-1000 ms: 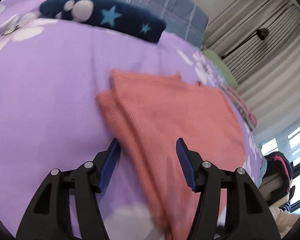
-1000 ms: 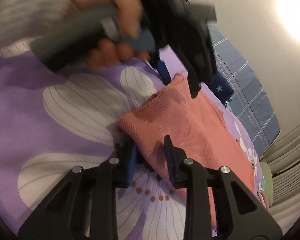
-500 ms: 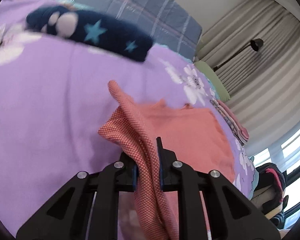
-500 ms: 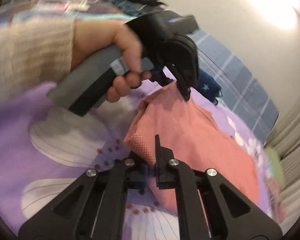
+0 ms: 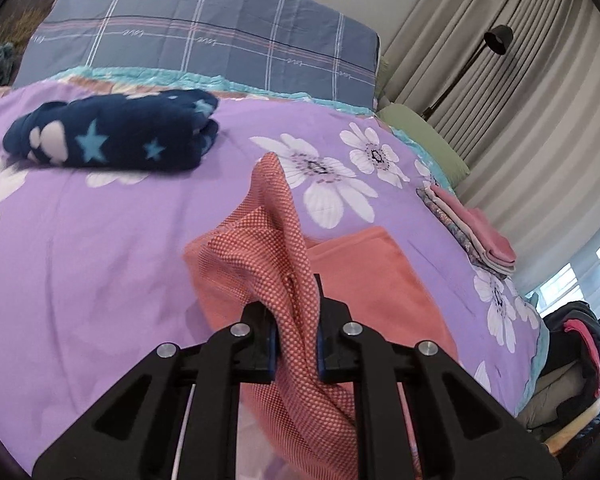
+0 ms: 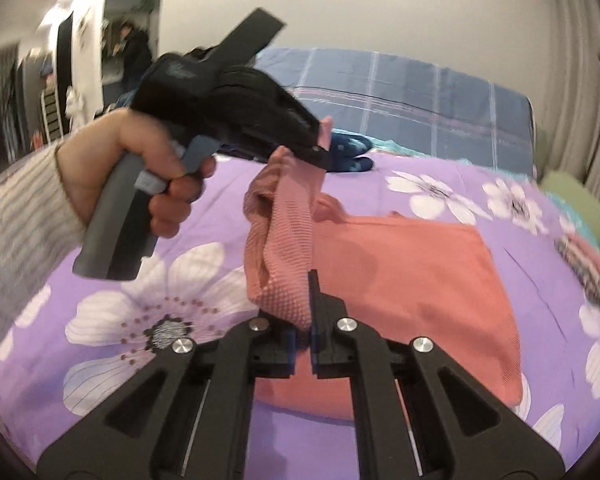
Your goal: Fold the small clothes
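A salmon-pink mesh garment (image 5: 376, 276) lies on the purple flowered bedspread (image 5: 100, 240). My left gripper (image 5: 296, 344) is shut on one edge of it and holds that edge lifted, the fabric bunched between the fingers. My right gripper (image 6: 302, 344) is shut on another part of the same edge of the garment (image 6: 412, 280), also raised. In the right wrist view the left gripper (image 6: 320, 148), in a hand, holds the cloth up above the bed. The rest of the garment lies flat.
A folded navy fleece with stars (image 5: 112, 136) lies at the back left of the bed. A blue plaid pillow (image 5: 204, 36) is behind it. A small stack of folded clothes (image 5: 476, 236) sits at the right edge. Curtains and a lamp (image 5: 496, 36) are beyond.
Both grippers closed on the garment's edge and lifted it off the bedspread. The edge now hangs raised between them, while the rest stays flat.
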`<state>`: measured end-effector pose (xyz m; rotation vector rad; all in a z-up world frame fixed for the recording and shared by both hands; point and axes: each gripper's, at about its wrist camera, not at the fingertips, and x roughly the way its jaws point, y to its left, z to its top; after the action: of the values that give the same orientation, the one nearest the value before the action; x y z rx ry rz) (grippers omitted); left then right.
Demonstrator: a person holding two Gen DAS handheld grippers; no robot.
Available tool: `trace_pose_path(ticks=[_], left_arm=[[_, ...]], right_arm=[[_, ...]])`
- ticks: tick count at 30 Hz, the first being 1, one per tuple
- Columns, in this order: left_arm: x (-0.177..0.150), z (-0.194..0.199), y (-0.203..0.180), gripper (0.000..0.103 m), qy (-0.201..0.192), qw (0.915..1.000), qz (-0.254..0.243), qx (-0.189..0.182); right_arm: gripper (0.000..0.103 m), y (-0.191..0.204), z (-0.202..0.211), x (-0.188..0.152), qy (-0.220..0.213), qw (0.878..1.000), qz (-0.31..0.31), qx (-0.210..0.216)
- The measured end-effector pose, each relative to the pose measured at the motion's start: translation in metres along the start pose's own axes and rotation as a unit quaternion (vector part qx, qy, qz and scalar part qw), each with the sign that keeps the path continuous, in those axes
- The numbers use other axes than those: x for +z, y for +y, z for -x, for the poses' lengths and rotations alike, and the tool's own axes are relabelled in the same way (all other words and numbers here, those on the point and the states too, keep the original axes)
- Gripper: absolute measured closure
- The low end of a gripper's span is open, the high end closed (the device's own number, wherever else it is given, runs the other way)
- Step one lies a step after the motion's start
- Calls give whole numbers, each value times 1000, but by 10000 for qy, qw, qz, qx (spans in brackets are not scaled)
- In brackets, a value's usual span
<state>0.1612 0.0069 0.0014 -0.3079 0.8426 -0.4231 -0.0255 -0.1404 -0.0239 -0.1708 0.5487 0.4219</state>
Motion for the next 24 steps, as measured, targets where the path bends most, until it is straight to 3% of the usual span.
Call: trace_pose_path(ticks=[3,9,13,17,20,24], left_arm=[[9,-15,-24,90,61,9999,-68,59],[20,-67,-94,90,379,9963,-702,326],[15,-116,-130,90,755,9882,-1089,774],[7,-153,-151,90,988,9803,-1293,1117],[5,-169,-162,90,1103,9742,-1451,1328],[3,-180,-176,89,1161,9657,-1723,1560]], right_arm=[[99,-37,8,-2,-76,9993,-352,24],[99,-106,14,-24,8,9934,-1146,-16],[99,-146,7,-45,226,9852,-1698,19],[99,-171,-3,-65,418,9767,-2106,10],[98,-184,-7,-73,482,9696,-2386,234],[99,-186,-6,-77,442,9681,-2444,335]])
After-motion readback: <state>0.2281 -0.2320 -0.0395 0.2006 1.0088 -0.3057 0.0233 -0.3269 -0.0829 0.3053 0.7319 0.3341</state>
